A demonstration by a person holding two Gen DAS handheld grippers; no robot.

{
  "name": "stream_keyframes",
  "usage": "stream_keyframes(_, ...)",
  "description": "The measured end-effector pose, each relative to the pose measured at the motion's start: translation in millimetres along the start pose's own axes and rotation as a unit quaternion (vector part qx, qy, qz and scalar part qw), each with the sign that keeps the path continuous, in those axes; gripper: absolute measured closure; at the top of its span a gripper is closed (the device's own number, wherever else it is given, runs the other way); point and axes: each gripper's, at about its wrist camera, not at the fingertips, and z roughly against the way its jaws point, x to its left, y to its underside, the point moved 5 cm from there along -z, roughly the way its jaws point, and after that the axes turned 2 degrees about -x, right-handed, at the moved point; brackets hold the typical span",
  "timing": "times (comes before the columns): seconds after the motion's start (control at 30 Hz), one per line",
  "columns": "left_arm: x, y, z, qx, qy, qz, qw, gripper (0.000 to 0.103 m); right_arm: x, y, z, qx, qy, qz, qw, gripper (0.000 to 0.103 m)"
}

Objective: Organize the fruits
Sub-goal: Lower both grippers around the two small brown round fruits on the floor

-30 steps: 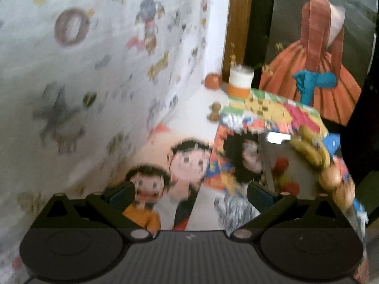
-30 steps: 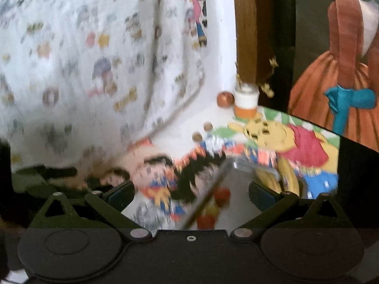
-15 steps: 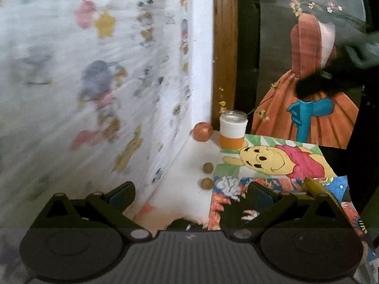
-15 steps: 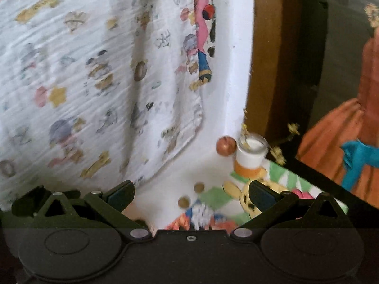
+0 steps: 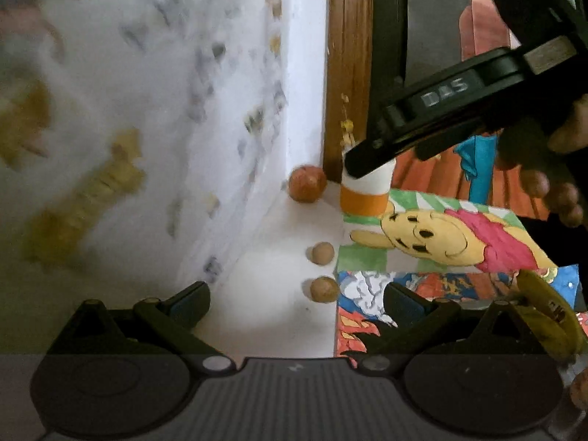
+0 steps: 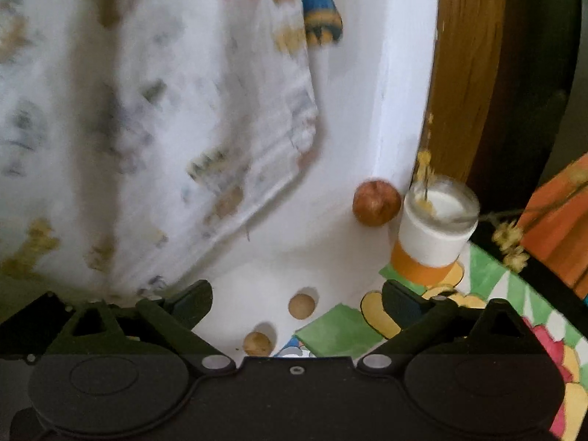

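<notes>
White tabletop (image 5: pixel 264 312); round reddish apple (image 6: pixel 375 203), two brown nuts (image 6: pixel 301 305)

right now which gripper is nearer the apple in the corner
Right. In the left wrist view the right gripper reaches over the white and orange jar, right beside the apple. The left gripper sits farther back, near the two small brown fruits.

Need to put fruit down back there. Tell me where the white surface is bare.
Bare white lies between the hanging cloth and the two small brown balls, and between the nearer ball and the apple. The corner by the apple and jar is crowded.
</notes>
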Motion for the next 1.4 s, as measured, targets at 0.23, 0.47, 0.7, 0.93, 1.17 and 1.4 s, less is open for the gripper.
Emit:
stream_keyframes(0.23, -2, 7, -37, 0.012, 0.015, 0.003, 0.9998, 0.001, -11, 13, -55, 0.039, 0.009, -0.019, 0.999, 0.020)
stream_keyframes(0.47, 5, 10, -59, 0.024, 0.023, 0.020, 0.9992, 0.008, -18, 24, -83, 0.057, 0.007, -0.034, 0.998, 0.032)
stream_keyframes(0.7, 5, 9, -69, 0.029, 0.031, 0.024, 0.9988, 0.021, -22, 28, -100, 0.069, 0.003, -0.049, 0.996, 0.047)
stream_keyframes(0.93, 4, 8, -77, 0.034, 0.043, 0.034, 0.9979, 0.035, -28, 31, -111, 0.064, -0.014, -0.088, 0.994, 0.053)
stream_keyframes(1.17, 4, 11, -85, 0.042, 0.049, 0.050, 0.9966, 0.046, -26, 32, -118, 0.068, -0.020, -0.094, 0.993, 0.058)
stream_keyframes(1.4, 8, 11, -92, 0.049, 0.054, 0.069, 0.9949, 0.053, -27, 33, -121, 0.062, -0.018, -0.096, 0.993, 0.066)
